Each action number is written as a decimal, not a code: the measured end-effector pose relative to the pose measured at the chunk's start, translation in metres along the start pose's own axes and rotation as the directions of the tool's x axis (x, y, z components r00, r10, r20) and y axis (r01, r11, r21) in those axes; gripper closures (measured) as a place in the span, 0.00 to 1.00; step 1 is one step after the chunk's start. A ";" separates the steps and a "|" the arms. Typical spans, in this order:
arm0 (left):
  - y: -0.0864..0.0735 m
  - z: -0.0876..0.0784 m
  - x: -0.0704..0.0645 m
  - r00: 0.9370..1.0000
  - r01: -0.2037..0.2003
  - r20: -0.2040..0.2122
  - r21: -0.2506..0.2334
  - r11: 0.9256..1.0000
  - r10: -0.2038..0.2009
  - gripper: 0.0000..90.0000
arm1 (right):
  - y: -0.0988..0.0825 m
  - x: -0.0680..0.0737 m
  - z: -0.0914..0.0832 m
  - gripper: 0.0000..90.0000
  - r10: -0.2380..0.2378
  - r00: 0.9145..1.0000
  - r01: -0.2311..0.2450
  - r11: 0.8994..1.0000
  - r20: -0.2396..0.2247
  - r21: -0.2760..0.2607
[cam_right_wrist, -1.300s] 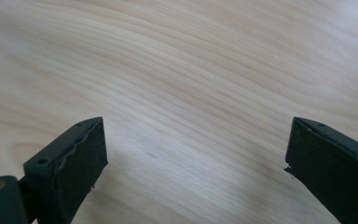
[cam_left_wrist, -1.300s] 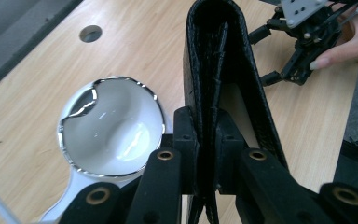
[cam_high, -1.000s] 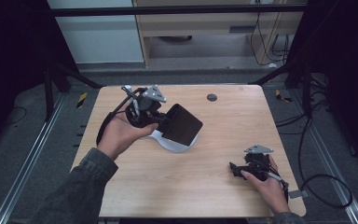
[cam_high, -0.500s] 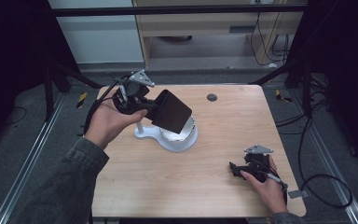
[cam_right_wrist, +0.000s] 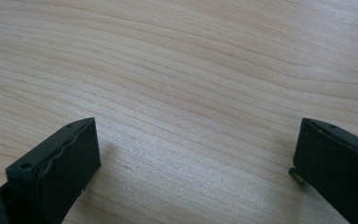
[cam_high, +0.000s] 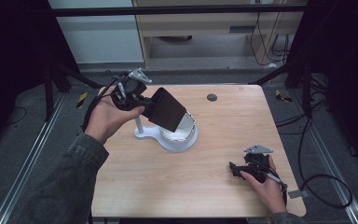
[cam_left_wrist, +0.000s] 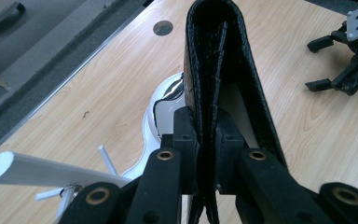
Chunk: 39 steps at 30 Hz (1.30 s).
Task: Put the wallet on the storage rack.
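- The left gripper (cam_high: 142, 100) is squeezing a black wallet (cam_high: 167, 110) tight between its jaws and holding it up in the air, just above the white stand (cam_high: 168, 136).
- I cannot see any words or brand on the wallet.
- The right gripper (cam_high: 237, 170) is sitting wide apart with nothing in it, near the table's front right corner, well away from the white stand.
- The wooden table (cam_high: 214, 130) is looking light and stripy, with a small round hole (cam_high: 211, 97) behind the white stand.
- Grey floor, black cables (cam_high: 317, 182) and a pale cabinet (cam_high: 107, 32) are sitting around the table.
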<state>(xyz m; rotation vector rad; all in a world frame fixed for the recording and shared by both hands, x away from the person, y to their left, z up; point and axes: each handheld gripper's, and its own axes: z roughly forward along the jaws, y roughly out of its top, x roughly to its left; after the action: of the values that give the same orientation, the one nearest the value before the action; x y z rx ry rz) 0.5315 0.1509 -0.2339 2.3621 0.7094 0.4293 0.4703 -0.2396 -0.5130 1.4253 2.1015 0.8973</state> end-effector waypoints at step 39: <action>0.015 0.092 0.009 0.996 0.011 0.082 0.168 0.986 -0.025 0.91 | 0.000 0.001 0.000 0.01 -0.006 1.000 0.006 1.000 -0.001 -0.002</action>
<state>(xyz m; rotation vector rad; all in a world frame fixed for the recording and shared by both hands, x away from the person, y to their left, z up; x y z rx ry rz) 0.5868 0.1027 -0.2926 2.5129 0.7529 0.2704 0.4702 -0.2389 -0.5132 1.4178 2.1035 0.8974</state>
